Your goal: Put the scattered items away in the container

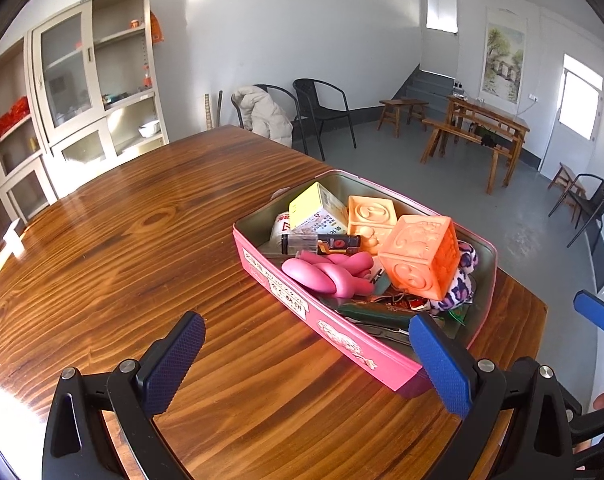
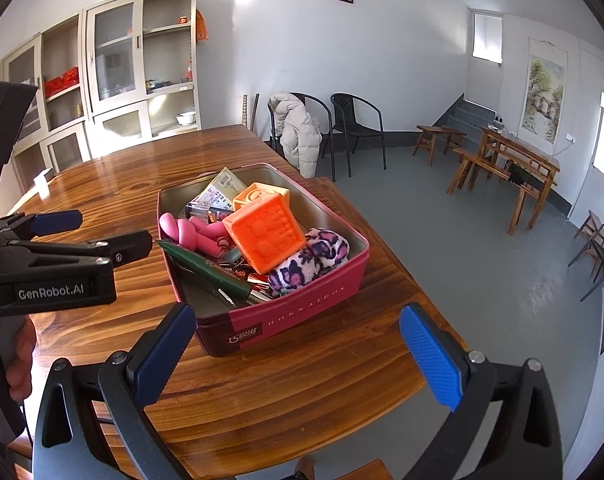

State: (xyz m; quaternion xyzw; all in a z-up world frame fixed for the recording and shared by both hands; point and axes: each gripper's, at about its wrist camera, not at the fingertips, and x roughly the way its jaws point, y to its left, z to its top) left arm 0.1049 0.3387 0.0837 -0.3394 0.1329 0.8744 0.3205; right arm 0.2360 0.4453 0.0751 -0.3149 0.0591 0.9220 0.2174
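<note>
- A pink tin container (image 2: 286,312) is seen on a wooden table (image 1: 122,240), filled with items.
- Inside it lie two orange embossed cubes (image 2: 264,232), a pink rubber toy (image 1: 326,272) and a purple patterned cloth (image 2: 310,260).
- The left gripper (image 1: 306,356) is spread wide, nothing held, just before the tin.
- The right gripper (image 2: 298,344) is likewise spread and empty.

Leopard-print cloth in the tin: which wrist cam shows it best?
Right wrist. The leopard-print cloth lies unobstructed at the near corner of the pink tin. In the left wrist view the cloth is mostly hidden behind the orange cube; only a strip shows.
</note>
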